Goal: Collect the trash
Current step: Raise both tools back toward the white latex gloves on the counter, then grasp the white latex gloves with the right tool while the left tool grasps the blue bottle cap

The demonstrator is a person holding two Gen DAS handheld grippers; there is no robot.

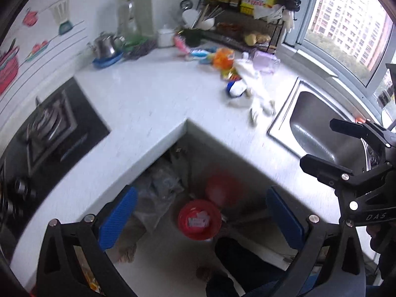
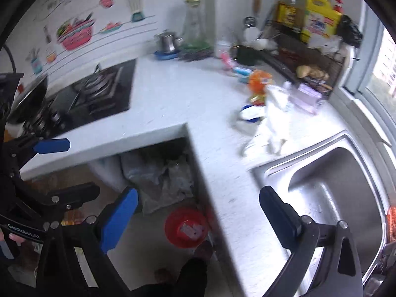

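We hold both claws, left claw (image 1: 201,219) and right claw (image 2: 198,219), spread apart and empty above the red bin (image 1: 199,219); wrappers (image 1: 224,60) litter the white surface (image 1: 148,94).

From my feed, the litter pile (image 1: 237,79) on the bench (image 1: 148,94) smears with motion blur, so I can't separate its pieces. The bench edge hides the back of the space where the grey bags (image 2: 160,178) sit. What lies in the red bin (image 1: 199,219) is too blurred to identify.
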